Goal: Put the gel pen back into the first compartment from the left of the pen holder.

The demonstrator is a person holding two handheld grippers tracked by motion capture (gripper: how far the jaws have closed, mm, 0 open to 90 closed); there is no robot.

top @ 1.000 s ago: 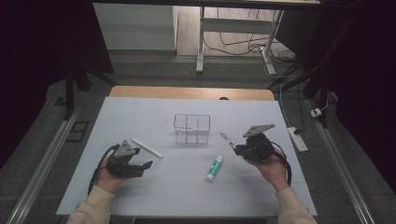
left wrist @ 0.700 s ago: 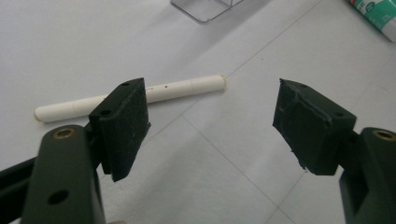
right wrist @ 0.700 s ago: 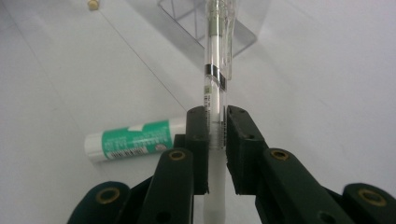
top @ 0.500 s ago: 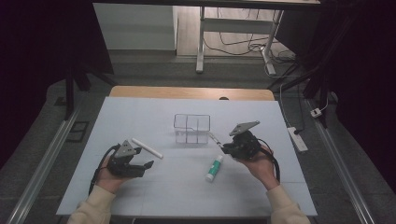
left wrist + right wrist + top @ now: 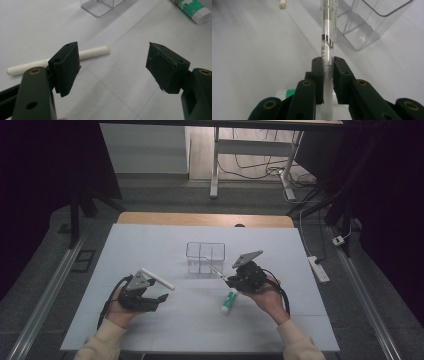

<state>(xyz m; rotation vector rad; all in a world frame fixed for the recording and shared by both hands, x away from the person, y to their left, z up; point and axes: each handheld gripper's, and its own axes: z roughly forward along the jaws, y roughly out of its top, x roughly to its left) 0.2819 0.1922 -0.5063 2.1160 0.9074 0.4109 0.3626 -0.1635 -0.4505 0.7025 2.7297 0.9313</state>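
Right hand-held gripper [image 5: 231, 279] is clamped on a clear pen [image 5: 327, 37]: in the right gripper view the two black pads squeeze the lower barrel and the pen runs straight out ahead of them, along the jaw line. In the high view the pen [image 5: 216, 270] sticks out up-left from the jaws, its far end just beside the near wall of the clear plastic organizer box [image 5: 205, 256]; cannot tell if it touches. In the right gripper view the box [image 5: 372, 25] sits just right of the pen, open top, corner close to the barrel. A glue stick with green cap [image 5: 229, 301] lies on the surface right below the right hand-held gripper, near but not held.

Left hand-held gripper [image 5: 113, 67] has its jaws wide apart, nothing between them. A white cylinder stick [image 5: 57, 59] lies flat on the surface behind the left jaw, partly hidden by it; in the high view the stick [image 5: 157, 278] lies just up-right of the left hand-held gripper [image 5: 159, 299].

Versus earlier frames: the right hand with the pen has shifted left across the white surface [image 5: 150, 245], from well right of the box to just in front of its right part; grip looks unchanged. Left hand, stick, glue stick and box are where they were.
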